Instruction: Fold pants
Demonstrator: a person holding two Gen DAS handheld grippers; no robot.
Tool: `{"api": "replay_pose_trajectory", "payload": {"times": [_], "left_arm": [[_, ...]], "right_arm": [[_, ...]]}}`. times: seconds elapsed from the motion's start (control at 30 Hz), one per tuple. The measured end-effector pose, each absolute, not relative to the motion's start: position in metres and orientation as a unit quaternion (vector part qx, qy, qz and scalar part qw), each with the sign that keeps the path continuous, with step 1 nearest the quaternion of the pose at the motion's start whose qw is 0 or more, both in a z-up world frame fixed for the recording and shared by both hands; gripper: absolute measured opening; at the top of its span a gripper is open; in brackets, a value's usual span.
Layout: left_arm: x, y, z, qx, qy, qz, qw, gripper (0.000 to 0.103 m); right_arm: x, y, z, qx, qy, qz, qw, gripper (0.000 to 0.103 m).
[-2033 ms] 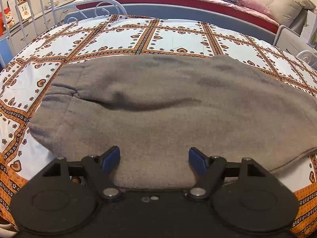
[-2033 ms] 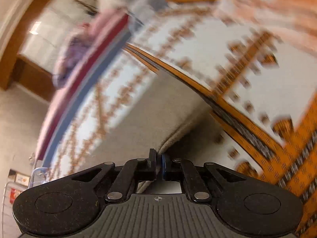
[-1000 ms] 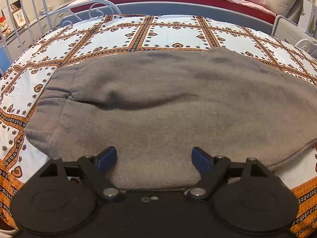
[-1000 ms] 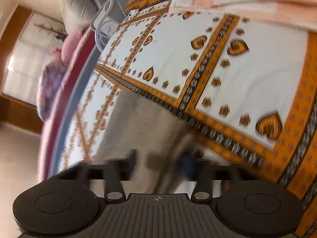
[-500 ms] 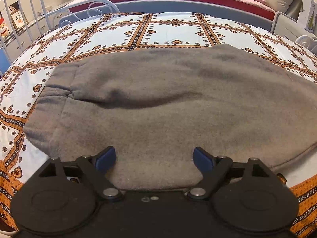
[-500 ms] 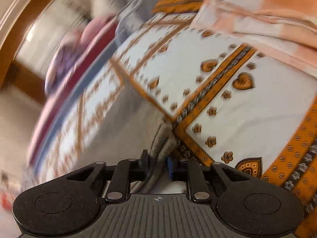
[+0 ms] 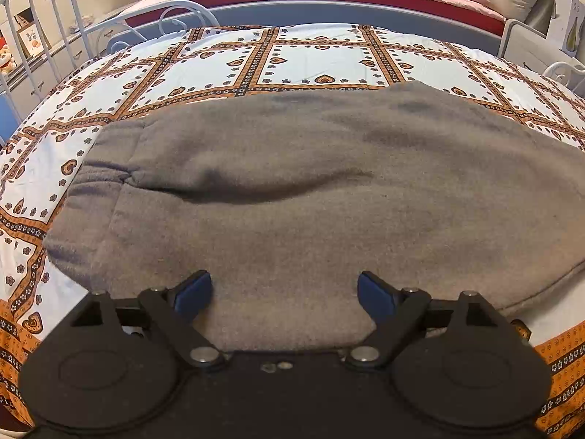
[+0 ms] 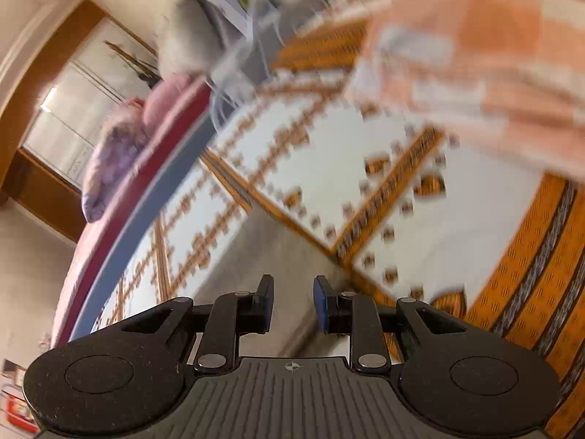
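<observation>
Left gripper: I hold my left gripper (image 7: 284,291) over the near edge of the pants (image 7: 310,190), jaws spread wide and empty, the grey fleece under and between the blue pads but not pinched.

Right gripper: my right gripper (image 8: 291,303) has just been opening; the jaws stand a little apart with nothing clamped, grey cloth showing through the gap behind them. That view is blurred, so I cannot tell whether a pad brushes the fabric.

Where the pants are: spread flat on the patterned bedspread (image 7: 310,60), near the front edge of the bed, already doubled leg over leg, I judge, from the dark seam of shadow where one layer overlaps the other.

Why I hold things so: the wide left jaws are ready to take a thick doubled edge; the right looks to have let go of its end so the cloth lies where it was set.

Long axis: it runs side to side across the left wrist view, parallel to the bed's near edge.

Which way it points: the ribbed band end (image 7: 95,197) lies at the left; the other end runs out of frame at the right.

Next fold, as I judge it: across that long axis.
</observation>
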State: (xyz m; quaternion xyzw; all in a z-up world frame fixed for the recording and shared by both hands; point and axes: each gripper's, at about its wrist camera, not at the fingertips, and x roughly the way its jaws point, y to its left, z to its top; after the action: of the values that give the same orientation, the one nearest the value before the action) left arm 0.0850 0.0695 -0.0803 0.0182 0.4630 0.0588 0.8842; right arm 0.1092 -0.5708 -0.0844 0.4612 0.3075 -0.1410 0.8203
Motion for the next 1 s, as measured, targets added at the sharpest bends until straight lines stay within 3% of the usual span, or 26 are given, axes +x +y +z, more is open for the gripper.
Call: {"api": "replay_pose_trajectory", "payload": {"times": [0.27,0.3,0.33,0.43,0.53,0.67,0.73,0.87,1.0], "left_arm": [[0.086,0.069,-0.080,0.020,0.463,0.059,0.884,0.081],[0.086,0.069,-0.080,0.020,0.463,0.059,0.884,0.081],[0.086,0.069,-0.080,0.019,0.463,0.059,0.884,0.081],[0.086,0.069,-0.080,0.020,0.463,0.059,0.884,0.081],[0.085,0.070,-0.078,0.018,0.461,0.062,0.885,0.080],[0.080,0.075,-0.065,0.028,0.419,0.094,0.903,0.077],[0.079,0.085,-0.058,0.018,0.395,0.114,0.911,0.073],[0.085,0.110,-0.054,-0.013,0.389,0.150,0.909,0.065],[0.089,0.117,-0.047,-0.010,0.379,0.156,0.912,0.065]], "right_arm": [[0.121,-0.571,-0.110,0.498,0.334,-0.137,0.788,0.025],[0.124,-0.569,-0.109,0.497,0.337,-0.126,0.790,0.017],[0.125,-0.567,-0.103,0.490,0.330,-0.111,0.799,0.001],[0.114,-0.555,-0.073,0.430,0.291,-0.100,0.849,0.001],[0.110,-0.569,-0.106,0.435,0.365,-0.163,0.807,0.001],[0.094,-0.572,-0.085,0.435,0.300,-0.161,0.834,0.001],[0.097,-0.566,-0.086,0.440,0.305,-0.150,0.831,0.002],[0.123,-0.533,-0.068,0.389,0.301,-0.096,0.865,0.001],[0.168,-0.469,-0.045,0.329,0.316,-0.008,0.890,0.001]]}}
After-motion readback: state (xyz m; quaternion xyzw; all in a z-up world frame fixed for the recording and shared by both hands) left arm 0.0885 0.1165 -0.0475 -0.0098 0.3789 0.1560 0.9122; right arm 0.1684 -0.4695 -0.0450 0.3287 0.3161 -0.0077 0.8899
